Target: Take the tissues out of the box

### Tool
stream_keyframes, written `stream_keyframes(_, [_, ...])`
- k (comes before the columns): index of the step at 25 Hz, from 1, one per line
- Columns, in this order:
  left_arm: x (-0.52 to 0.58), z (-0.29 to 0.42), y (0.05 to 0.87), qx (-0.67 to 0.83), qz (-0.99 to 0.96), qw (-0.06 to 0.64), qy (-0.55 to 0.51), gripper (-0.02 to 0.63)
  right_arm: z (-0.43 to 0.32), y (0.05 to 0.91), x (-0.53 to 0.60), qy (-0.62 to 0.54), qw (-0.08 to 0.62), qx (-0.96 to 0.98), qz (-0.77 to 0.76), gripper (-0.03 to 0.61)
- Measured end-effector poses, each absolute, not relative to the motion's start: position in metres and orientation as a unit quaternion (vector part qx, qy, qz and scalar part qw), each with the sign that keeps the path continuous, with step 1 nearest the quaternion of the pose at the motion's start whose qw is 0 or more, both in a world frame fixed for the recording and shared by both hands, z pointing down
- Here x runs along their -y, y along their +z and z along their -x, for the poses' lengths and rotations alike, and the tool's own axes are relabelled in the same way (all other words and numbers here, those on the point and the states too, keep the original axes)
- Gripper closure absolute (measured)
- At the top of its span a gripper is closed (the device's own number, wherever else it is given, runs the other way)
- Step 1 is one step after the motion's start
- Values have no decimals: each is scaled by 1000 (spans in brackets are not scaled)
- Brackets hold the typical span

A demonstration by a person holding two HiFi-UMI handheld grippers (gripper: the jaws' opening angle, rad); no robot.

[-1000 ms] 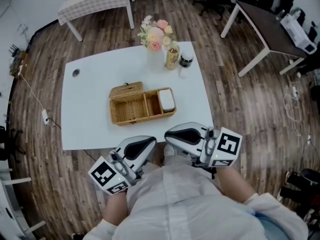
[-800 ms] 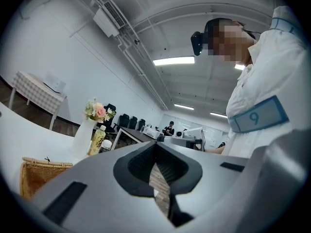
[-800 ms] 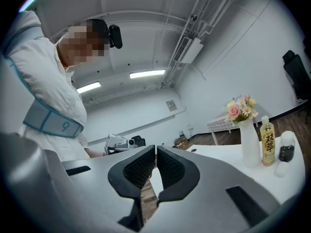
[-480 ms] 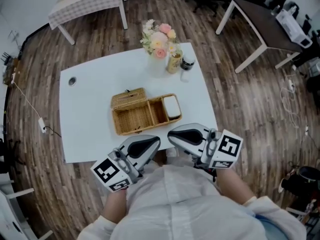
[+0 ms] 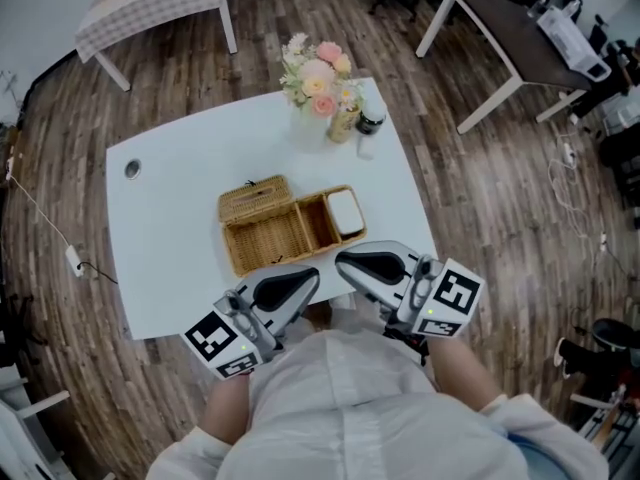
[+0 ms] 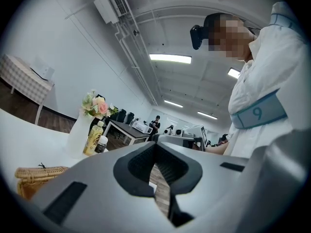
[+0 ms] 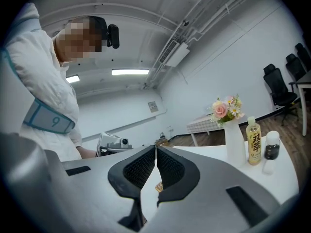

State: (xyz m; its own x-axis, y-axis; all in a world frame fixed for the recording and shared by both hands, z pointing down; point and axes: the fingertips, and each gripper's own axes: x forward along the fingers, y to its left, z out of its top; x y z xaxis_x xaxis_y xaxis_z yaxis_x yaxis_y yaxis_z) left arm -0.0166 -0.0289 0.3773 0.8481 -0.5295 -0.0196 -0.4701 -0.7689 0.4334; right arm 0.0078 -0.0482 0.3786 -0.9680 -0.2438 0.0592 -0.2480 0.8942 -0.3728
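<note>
A wicker box [image 5: 268, 240] stands in the middle of the white table [image 5: 170, 228], its lid [image 5: 252, 199] folded back. A white tissue pack [image 5: 346, 211] lies in its right compartment. My left gripper [image 5: 308, 274] hangs over the table's near edge, just short of the box, jaws shut and empty. My right gripper [image 5: 343, 260] sits beside it, near the box's right front corner, also shut with nothing in it. In the left gripper view the shut gripper [image 6: 155, 147] points past the box [image 6: 36, 174]. The right gripper view shows its gripper [image 7: 156, 149] closed tip to tip.
At the table's far edge stand a vase of flowers [image 5: 318, 88], a yellow drink bottle [image 5: 345, 118] and a dark-lidded jar [image 5: 371, 123]. A dark desk [image 5: 500, 28] is at the back right, a chequered table [image 5: 150, 8] at the back left. A cable [image 5: 60, 238] trails on the floor at left.
Both grippers have come closer to the table's near edge and the wicker box. Their jaws stayed shut.
</note>
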Motion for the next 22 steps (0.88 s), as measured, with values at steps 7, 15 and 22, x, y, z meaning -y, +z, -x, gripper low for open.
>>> stream_keyframes(7, [31, 18, 383, 254, -941, 214, -66, 612, -4, 391, 68, 174, 20, 966, -189, 545])
stream_keyframes(15, [41, 20, 395, 262, -940, 212, -54, 612, -1, 403, 78, 172, 25, 961, -213, 545])
stream_keyframes(22, [44, 23, 398, 264, -940, 213, -49, 612, -1, 416, 92, 166, 49, 955, -242, 545])
